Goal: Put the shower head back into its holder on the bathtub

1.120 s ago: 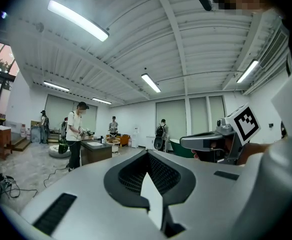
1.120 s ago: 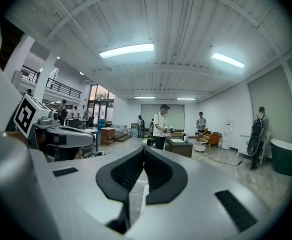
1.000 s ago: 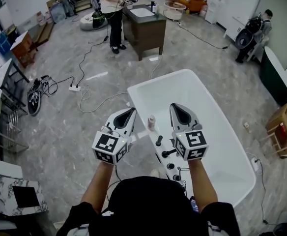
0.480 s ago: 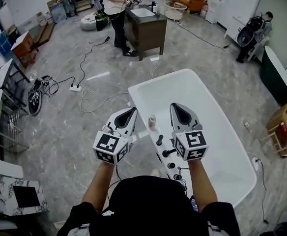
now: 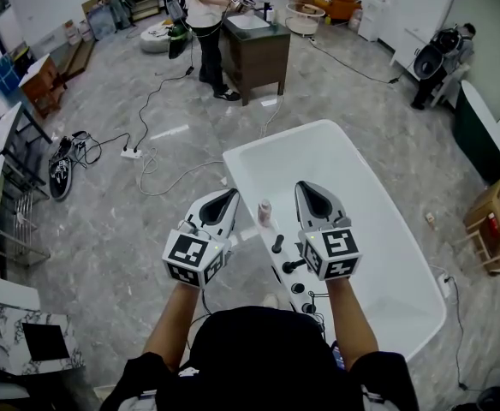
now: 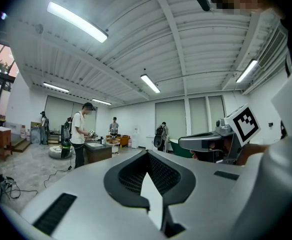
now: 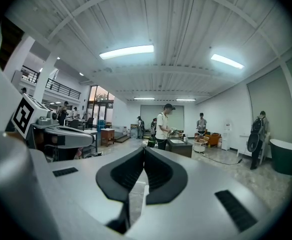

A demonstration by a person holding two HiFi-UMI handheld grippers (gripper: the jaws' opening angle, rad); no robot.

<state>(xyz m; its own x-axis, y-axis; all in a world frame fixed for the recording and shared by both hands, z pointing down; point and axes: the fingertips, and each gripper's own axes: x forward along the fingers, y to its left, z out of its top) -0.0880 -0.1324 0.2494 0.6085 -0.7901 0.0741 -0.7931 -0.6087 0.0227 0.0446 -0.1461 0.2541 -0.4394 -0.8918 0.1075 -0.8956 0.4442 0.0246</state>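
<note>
Both grippers are hovering level over the near rim of the white bathtub (image 5: 318, 128), side by side at centre frame in the head view. The left gripper (image 5: 218, 204) is keeping its fingers (image 6: 136, 171) closed tip to tip with nothing between them. The right gripper (image 5: 317, 197) is likewise holding its fingers (image 7: 158, 176) shut and empty.

A small pale piece, probably the shower head (image 5: 264, 212), is sitting on the rim in the gap between the two grippers, below their level. It is too small for its long axis to be read. The black fittings (image 5: 277, 245), among which the holder presumably sits, are running down-frame just beside the right gripper, so that hand is lying nearer to them.
</note>
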